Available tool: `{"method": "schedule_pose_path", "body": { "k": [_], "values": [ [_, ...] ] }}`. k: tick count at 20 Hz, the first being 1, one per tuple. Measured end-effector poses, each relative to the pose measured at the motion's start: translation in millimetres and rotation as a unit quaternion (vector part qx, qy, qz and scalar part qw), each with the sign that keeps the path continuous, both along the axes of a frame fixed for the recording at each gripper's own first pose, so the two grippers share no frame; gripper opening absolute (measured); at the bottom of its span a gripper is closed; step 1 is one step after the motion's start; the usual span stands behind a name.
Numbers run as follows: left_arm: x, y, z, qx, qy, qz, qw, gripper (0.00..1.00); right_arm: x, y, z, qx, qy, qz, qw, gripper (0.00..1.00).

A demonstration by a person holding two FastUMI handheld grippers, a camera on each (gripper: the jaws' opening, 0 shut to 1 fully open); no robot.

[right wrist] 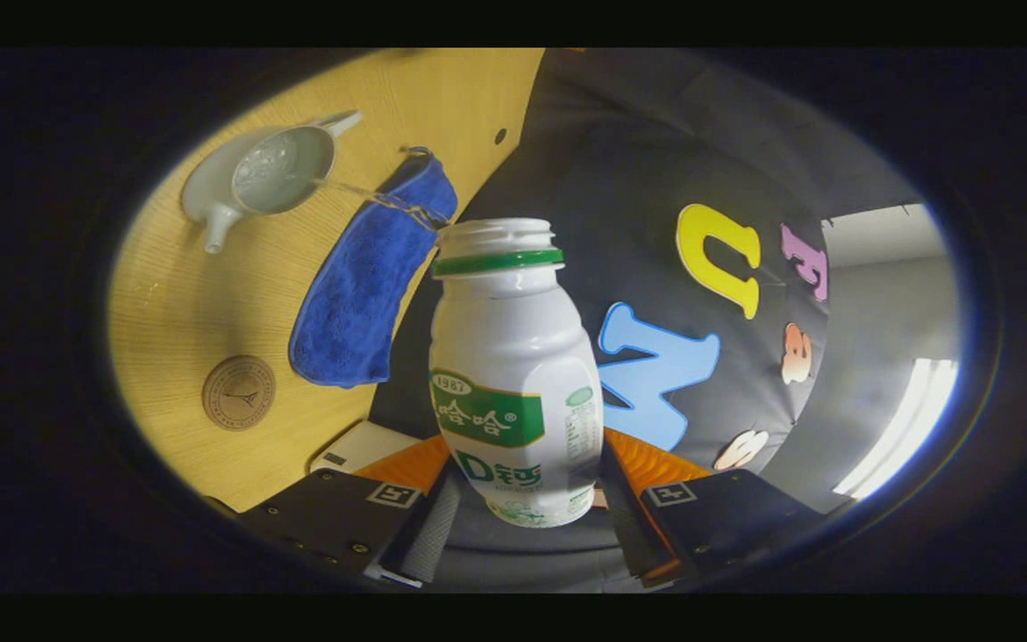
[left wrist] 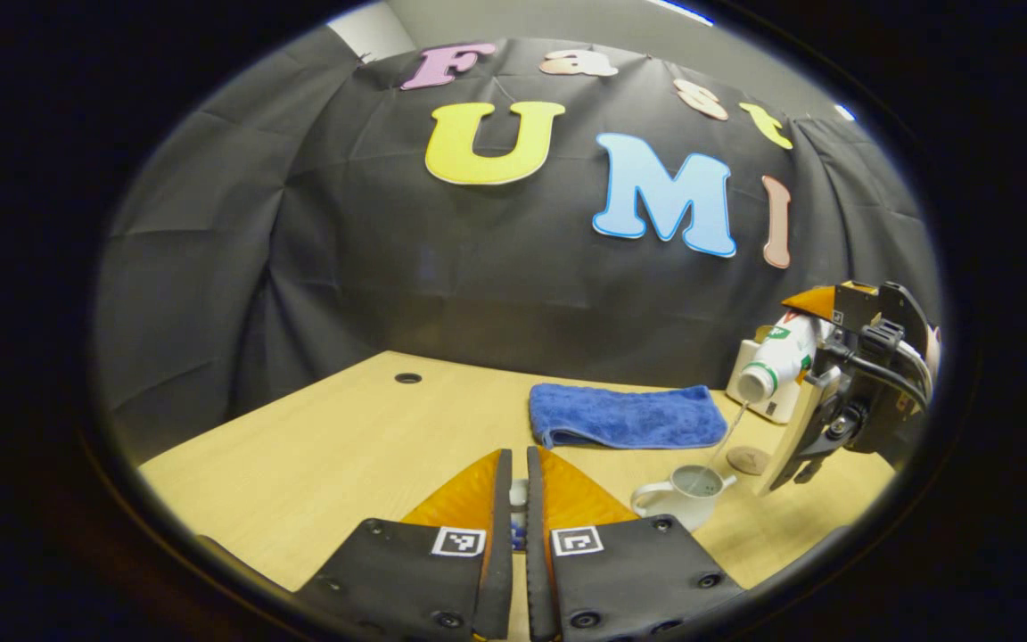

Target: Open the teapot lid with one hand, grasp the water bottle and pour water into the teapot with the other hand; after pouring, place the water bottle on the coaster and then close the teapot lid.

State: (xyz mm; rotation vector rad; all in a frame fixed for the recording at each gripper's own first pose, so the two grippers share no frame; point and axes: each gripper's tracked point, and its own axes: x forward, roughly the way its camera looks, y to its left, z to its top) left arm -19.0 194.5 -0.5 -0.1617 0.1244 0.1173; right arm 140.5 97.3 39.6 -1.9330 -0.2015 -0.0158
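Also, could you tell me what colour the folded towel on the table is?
The towel is blue, clearest in the left gripper view.

The left gripper view sits low over the table's [left wrist: 335, 446] near edge, looking level across it at the far wall. The right gripper view looks steeply down from above the right side, rolled sideways. Both take in the teapot [left wrist: 687, 495], towel [left wrist: 625, 416] and coaster [left wrist: 748, 460].

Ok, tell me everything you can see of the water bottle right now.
The water bottle is white plastic with a green neck ring and a green label. Its cap is off. The right claw grips it near the base and tips it over, so a thin stream runs from its mouth into the open teapot.
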Motion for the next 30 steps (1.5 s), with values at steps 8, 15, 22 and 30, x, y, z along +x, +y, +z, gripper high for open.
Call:
{"method": "schedule_pose_path", "body": {
  "k": [8,15,22,30],
  "values": [
    [0.3,0.1,-0.5,0.000,0.003,0.002,1.000,0.10,2.5,13.2,-1.6,-0.019,-0.004,0.015,1.000,0.76],
    [0.4,1.0,-0.4,-0.003,0.001,0.008,1.000,0.13,4.2,6.4,-74.7,0.133,0.090,-0.016,0.987,0.76],
    [1.0,1.5,2.1,-0.006,-0.007,0.011,1.000,0.10,-9.9,-0.8,-115.0,0.309,0.145,-0.045,0.939,0.77],
    [3.0,-5.4,-1.3,-0.004,-0.011,-0.004,1.000,0.13,-21.8,-7.8,-127.3,0.483,0.188,-0.068,0.852,0.77]
  ]
}}
